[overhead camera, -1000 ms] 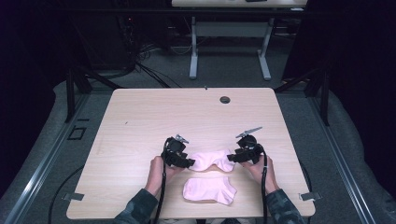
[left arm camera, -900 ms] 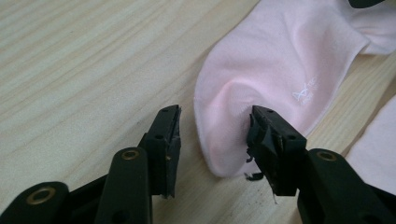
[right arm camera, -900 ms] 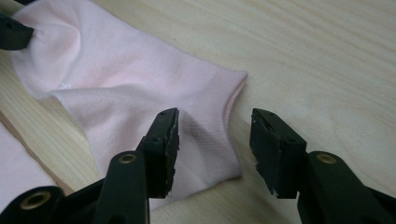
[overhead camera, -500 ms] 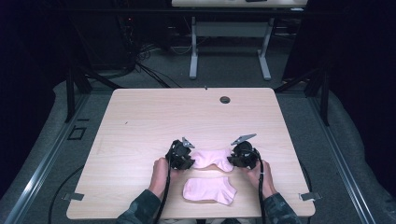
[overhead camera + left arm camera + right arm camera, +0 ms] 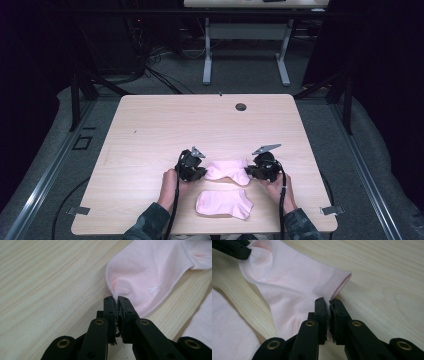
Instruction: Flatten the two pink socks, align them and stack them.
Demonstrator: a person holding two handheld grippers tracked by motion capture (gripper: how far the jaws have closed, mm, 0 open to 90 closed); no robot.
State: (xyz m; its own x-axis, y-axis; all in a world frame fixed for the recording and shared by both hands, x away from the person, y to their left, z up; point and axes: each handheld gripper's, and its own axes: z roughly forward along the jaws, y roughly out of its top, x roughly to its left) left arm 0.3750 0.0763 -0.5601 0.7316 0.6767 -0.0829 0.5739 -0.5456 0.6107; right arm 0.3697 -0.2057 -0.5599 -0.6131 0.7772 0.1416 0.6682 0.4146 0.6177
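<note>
Two pink socks lie near the table's front edge. My two grippers hold the far sock (image 5: 227, 170) at its ends. The left gripper (image 5: 201, 173) is shut on a pinch of the toe end (image 5: 117, 298), where its jaws have just been closing on the fabric. The right gripper (image 5: 249, 173) is shut on the sock's cuff edge (image 5: 329, 302), and its jaws have also just been closing there. The sock (image 5: 150, 272) (image 5: 292, 282) still rests flat on the wood between them. The near sock (image 5: 225, 202) lies loose just in front, between the person's forearms.
The light wooden table (image 5: 165, 130) has a round cable hole (image 5: 241, 106) near its far edge. The near sock shows at the edge of both gripper views (image 5: 202, 325) (image 5: 229, 327). The left gripper's jaw tip (image 5: 232, 248) shows at the top left of the right gripper view.
Both grippers' jaws have closed onto the two ends of the far sock. The right hand has shifted slightly toward the person. The socks lie where they were.
</note>
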